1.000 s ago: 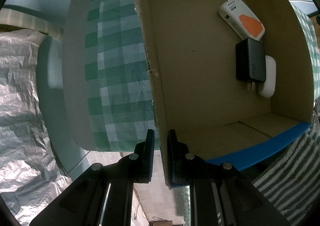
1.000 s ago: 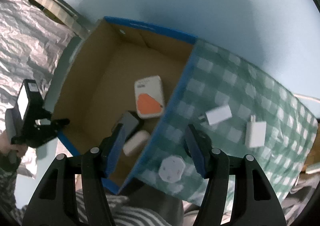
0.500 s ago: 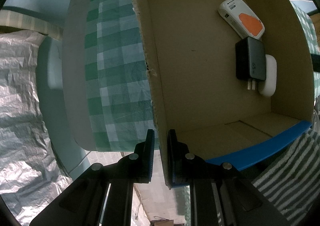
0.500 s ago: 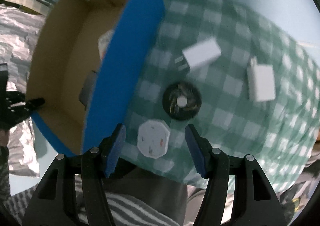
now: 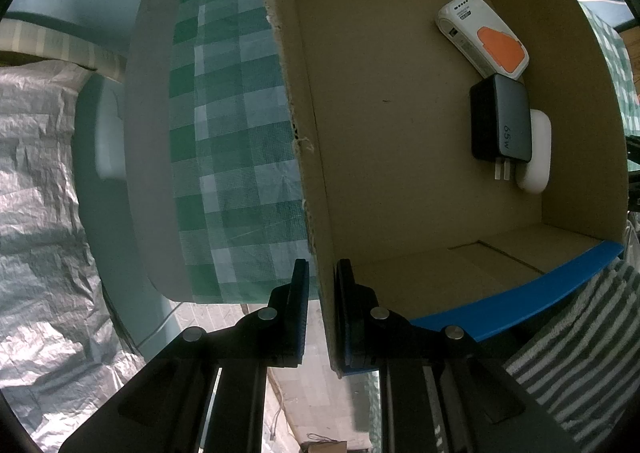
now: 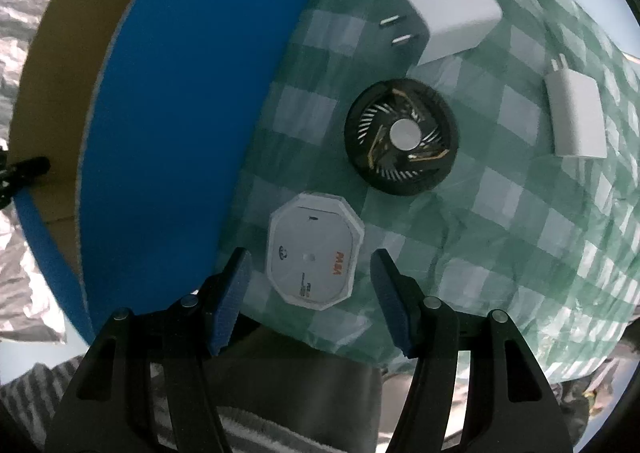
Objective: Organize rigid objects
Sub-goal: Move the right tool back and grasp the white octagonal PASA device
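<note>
My left gripper (image 5: 321, 273) is shut on the near wall of the cardboard box (image 5: 316, 189), which has blue outer sides (image 6: 192, 101). Inside it lie a white and orange device (image 5: 482, 39), a black 65W charger (image 5: 502, 119) and a white oval case (image 5: 538, 157). My right gripper (image 6: 310, 273) is open, low over a white octagonal device (image 6: 314, 255) on the checked cloth; its fingers straddle the near end. Beyond lie a black round fan (image 6: 402, 137), a white plug charger (image 6: 452, 21) and a second white charger (image 6: 576, 121).
The green checked cloth (image 6: 500, 237) covers the table, whose near edge lies just below the octagonal device. Crinkled silver sheeting (image 5: 36, 181) lies left of the table. A striped towel (image 5: 580, 337) is at the lower right of the left wrist view.
My right gripper has swung away from the box opening, right and down toward the cloth, closing in on the white octagonal device. The left gripper and the box have stayed still.
</note>
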Demonstrator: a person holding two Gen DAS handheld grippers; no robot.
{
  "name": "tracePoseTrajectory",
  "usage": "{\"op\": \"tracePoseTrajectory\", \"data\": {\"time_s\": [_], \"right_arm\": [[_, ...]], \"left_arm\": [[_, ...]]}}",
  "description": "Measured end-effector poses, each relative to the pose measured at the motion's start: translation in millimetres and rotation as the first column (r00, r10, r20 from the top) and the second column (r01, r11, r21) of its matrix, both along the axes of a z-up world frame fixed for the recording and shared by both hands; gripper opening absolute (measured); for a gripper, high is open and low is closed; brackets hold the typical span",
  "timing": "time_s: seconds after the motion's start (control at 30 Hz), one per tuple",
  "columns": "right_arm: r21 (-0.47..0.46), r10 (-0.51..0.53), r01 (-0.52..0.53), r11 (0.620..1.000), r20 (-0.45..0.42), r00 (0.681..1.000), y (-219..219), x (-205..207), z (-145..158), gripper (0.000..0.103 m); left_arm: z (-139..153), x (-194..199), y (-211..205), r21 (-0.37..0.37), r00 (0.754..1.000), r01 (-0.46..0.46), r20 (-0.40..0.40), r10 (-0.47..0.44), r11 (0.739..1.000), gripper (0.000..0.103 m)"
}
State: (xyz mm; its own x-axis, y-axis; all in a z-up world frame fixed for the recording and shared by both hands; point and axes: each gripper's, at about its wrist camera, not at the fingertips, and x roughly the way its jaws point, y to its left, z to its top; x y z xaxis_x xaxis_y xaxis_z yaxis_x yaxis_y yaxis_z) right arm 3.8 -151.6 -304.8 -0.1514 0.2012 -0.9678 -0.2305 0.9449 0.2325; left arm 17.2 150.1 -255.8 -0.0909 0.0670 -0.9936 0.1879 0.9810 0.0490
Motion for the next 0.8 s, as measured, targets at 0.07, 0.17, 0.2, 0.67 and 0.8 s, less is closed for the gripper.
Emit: {"op": "tracePoseTrajectory", "data": {"time_s": [0.07, 0.17, 0.2, 0.67, 0.8], "right_arm": [[-0.009, 0.005, -0.005, 1.000, -0.003, 1.000, 4, -1, -4, 0.062], [-0.035, 0.006, -0.006, 0.999, -0.012, 1.000, 6, -1, -12, 0.063], [-0.042, 0.004, -0.005, 0.999, -0.016, 1.000, 7, -1, -15, 0.063], [-0.079, 0.002, -0.002, 0.997, -0.007, 1.000, 15, -14, -21, 0.055], [-0.071, -0.005, 0.004, 0.997, -0.009, 1.000, 11, -13, -18, 0.055]], "left_arm": [[0, 0, 0, 0.000, 1.000, 0.001, 0.000, -0.001, 1.000, 0.015], [0, 0, -1, 0.000, 1.000, 0.001, 0.000, -0.001, 1.000, 0.015], [0, 0, -1, -0.001, 1.000, -0.001, -0.001, 0.001, 1.000, 0.015], [0, 3, -2, 0.000, 1.000, 0.001, -0.005, -0.001, 1.000, 0.015], [1, 2, -2, 0.004, 1.000, 0.002, -0.004, -0.002, 1.000, 0.015]]}}
